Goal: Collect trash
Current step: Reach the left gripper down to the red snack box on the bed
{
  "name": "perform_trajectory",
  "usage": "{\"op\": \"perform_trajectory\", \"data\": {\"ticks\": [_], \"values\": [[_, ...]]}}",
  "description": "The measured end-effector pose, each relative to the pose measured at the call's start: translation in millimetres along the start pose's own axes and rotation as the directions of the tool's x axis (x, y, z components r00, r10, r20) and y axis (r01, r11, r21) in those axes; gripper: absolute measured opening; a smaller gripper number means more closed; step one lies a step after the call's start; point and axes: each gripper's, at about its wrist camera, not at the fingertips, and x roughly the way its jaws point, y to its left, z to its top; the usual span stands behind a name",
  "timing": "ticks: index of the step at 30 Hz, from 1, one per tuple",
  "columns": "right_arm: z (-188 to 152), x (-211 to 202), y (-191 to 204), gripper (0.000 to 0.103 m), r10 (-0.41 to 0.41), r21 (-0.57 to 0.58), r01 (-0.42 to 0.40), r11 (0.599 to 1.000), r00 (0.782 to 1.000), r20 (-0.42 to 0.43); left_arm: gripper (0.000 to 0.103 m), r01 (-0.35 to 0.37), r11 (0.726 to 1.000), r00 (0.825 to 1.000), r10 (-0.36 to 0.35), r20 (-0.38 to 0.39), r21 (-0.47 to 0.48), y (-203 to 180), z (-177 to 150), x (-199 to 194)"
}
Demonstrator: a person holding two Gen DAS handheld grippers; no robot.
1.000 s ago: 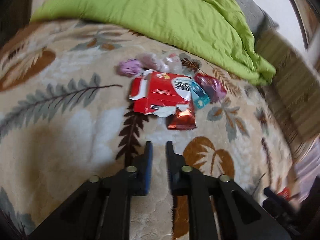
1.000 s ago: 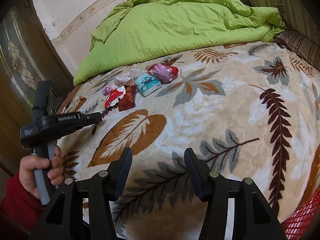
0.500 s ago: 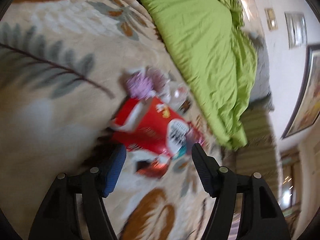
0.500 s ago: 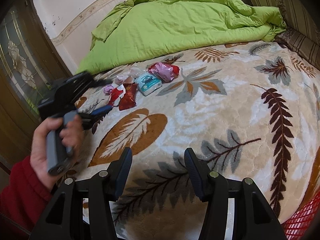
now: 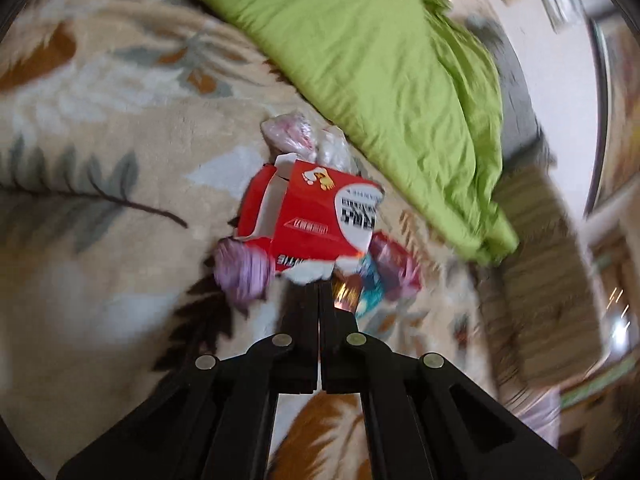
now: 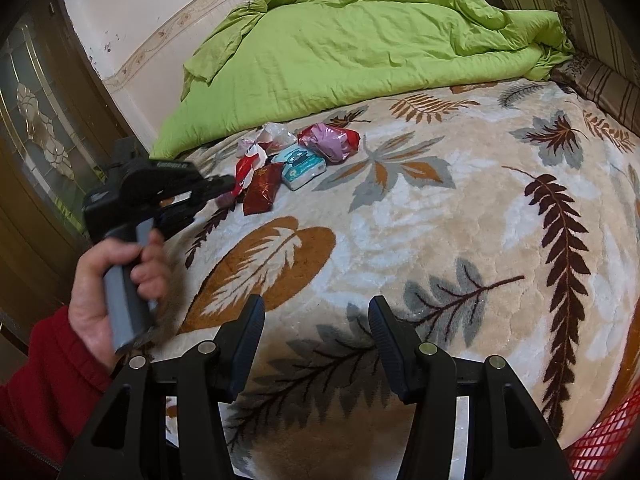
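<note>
A small heap of trash lies on the leaf-patterned blanket (image 6: pixel 460 240) near the green duvet. It holds a torn red carton (image 5: pixel 312 216) (image 6: pixel 246 170), a purple wrapper (image 5: pixel 242 268), a dark red foil packet (image 6: pixel 262 188), a teal tissue pack (image 6: pixel 302 162), a pink-and-red bag (image 6: pixel 332 142) and clear bags (image 5: pixel 296 136). My left gripper (image 5: pixel 319 286) (image 6: pixel 230 184) is shut on the carton's torn white lower edge. Far from the heap, my right gripper (image 6: pixel 316 324) hovers open over the near part of the blanket with nothing between its fingers.
A crumpled green duvet (image 6: pixel 360 40) covers the far side of the bed. A striped cushion (image 6: pixel 600 80) lines the right side. A red mesh basket (image 6: pixel 604 436) shows at the lower right corner. A hand in a red sleeve (image 6: pixel 44 380) holds the left gripper beside a glazed door (image 6: pixel 36 120).
The left gripper opened, swung in to the trash heap and shut on the red carton's edge. The right gripper has stayed still and open.
</note>
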Motion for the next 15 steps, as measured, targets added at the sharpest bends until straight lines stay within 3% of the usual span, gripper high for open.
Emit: {"op": "perform_trajectory", "data": {"ticks": [3, 4, 5, 6, 7, 10, 12, 15], "values": [[0.4, 0.6, -0.1, 0.058, 0.001, 0.006, -0.001, 1.000, 1.000, 0.000, 0.007, 0.006, 0.997, 1.000, -0.005, -0.021, 0.077, -8.7, -6.1, -5.0], [0.5, 0.6, 0.4, 0.058, 0.002, 0.006, -0.002, 1.000, 1.000, 0.000, 0.021, -0.014, 0.993, 0.999, 0.018, -0.035, 0.121, -16.6, -8.6, -2.7], [0.7, 1.1, 1.0, 0.058, 0.001, 0.004, -0.001, 1.000, 1.000, 0.000, 0.052, -0.033, 0.989, 0.998, 0.040, -0.043, 0.148, -22.9, -11.2, -0.1], [0.6, 1.1, 1.5, 0.058, -0.001, 0.001, 0.001, 1.000, 1.000, -0.001, 0.069, -0.060, 0.985, 0.997, 0.068, -0.047, 0.162, -28.1, -13.9, 2.7], [0.5, 0.8, 1.7, 0.058, -0.002, 0.000, 0.002, 1.000, 1.000, -0.001, 0.078, -0.081, 0.982, 0.996, 0.088, -0.030, 0.171, -32.1, -16.4, 4.7], [0.6, -0.1, -0.3, 0.058, 0.003, 0.007, -0.003, 1.000, 1.000, 0.001, 0.077, -0.130, 0.965, 0.989, 0.141, -0.033, 0.229, -41.9, -16.8, 20.5], [0.6, -0.1, -2.2, 0.058, 0.007, 0.013, -0.007, 1.000, 1.000, 0.001, 0.070, -0.146, 0.957, 0.986, 0.163, -0.047, 0.251, -44.3, -17.7, 32.6], [0.8, 0.6, -2.7, 0.058, 0.010, 0.014, -0.010, 1.000, 1.000, -0.001, 0.059, -0.218, 0.924, 0.971, 0.237, -0.024, 0.314, -48.1, -21.5, 51.4]]}}
